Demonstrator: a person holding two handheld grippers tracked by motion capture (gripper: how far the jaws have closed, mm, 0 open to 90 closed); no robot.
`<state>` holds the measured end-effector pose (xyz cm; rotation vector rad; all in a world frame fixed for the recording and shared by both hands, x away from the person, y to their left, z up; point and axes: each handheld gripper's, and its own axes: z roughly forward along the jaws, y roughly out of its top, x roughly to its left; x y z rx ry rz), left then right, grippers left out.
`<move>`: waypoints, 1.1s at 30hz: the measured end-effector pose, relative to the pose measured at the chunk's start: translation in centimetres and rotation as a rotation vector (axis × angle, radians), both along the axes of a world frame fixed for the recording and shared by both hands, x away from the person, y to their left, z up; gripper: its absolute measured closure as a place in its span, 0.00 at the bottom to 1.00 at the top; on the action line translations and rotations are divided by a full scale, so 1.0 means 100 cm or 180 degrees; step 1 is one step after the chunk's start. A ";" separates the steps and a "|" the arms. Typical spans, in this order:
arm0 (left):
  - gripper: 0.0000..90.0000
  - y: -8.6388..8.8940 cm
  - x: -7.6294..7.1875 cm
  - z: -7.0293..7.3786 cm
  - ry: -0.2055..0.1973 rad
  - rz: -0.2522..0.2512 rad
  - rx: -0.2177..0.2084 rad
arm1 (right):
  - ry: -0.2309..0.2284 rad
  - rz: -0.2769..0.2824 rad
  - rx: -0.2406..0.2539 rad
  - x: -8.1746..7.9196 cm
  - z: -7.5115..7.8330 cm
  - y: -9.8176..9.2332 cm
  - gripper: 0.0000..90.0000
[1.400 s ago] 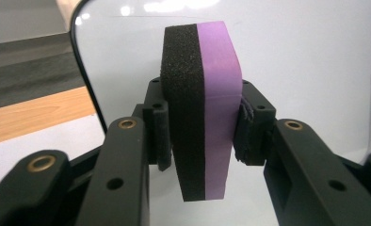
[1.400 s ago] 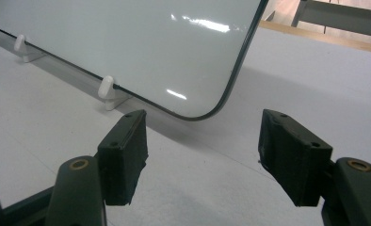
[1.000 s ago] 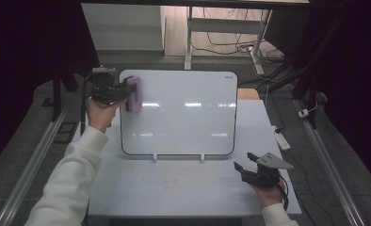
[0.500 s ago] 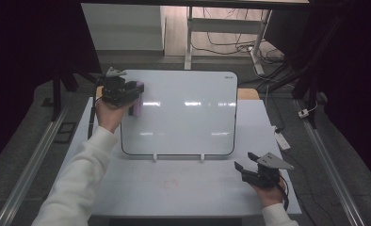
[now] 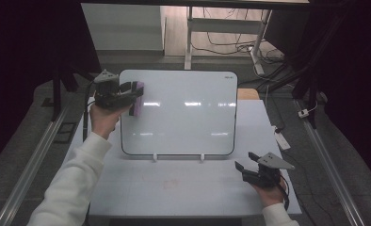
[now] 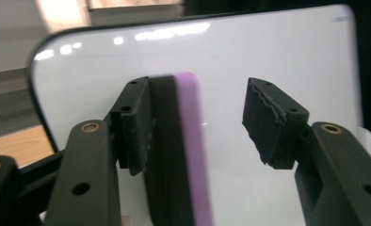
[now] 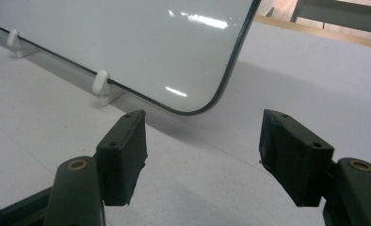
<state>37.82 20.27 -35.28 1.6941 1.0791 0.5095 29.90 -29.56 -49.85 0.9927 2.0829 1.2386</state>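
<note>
A white whiteboard leans on two small white feet at the back of the table. A purple and black eraser sits at the board's upper left edge. My left gripper is around it, and its jaws have just been opening. In the left gripper view the eraser lies against one pad, with a wide gap to the other, so my left gripper is open. My right gripper hovers low over the table's front right, open and with nothing between its jaws, its view facing the board's lower corner.
The pale grey table stretches in front of the board. A white foot props the board's lower edge. A wooden surface shows behind the board's right side. Cables and a desk frame stand on the floor beyond.
The left jaws, shut on the eraser a second ago, now stand apart. The left hand shifted right along the board's edge, then back a little. The right hand has not moved.
</note>
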 end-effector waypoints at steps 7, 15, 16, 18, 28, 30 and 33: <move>0.39 0.007 -0.034 -0.017 0.0016 -0.0293 0.0043 | 0.0034 -0.0001 0.0000 0.002 -0.002 -0.002 0.35; 0.33 0.022 -0.070 -0.046 0.0129 -0.0406 0.0097 | 0.0052 0.0016 -0.0004 0.004 -0.004 -0.005 0.35; 0.32 0.024 -0.074 -0.050 0.0151 -0.0405 0.0102 | 0.0058 0.0031 -0.0010 0.004 -0.004 -0.005 0.35; 0.31 0.028 -0.082 -0.059 0.0200 -0.0416 0.0089 | 0.0054 0.0063 -0.0044 0.004 -0.004 -0.005 0.35; 0.28 0.037 -0.103 -0.112 0.0595 -0.0434 0.0134 | 0.0002 0.0095 -0.0154 0.005 -0.006 -0.006 0.35; 0.28 0.036 -0.107 -0.122 0.0655 -0.0456 0.0153 | 0.0004 0.0094 -0.0140 0.006 -0.007 -0.007 0.35; 0.27 0.037 -0.113 -0.132 0.0715 -0.0460 0.0203 | 0.0015 0.0081 -0.0147 0.006 -0.007 -0.009 0.35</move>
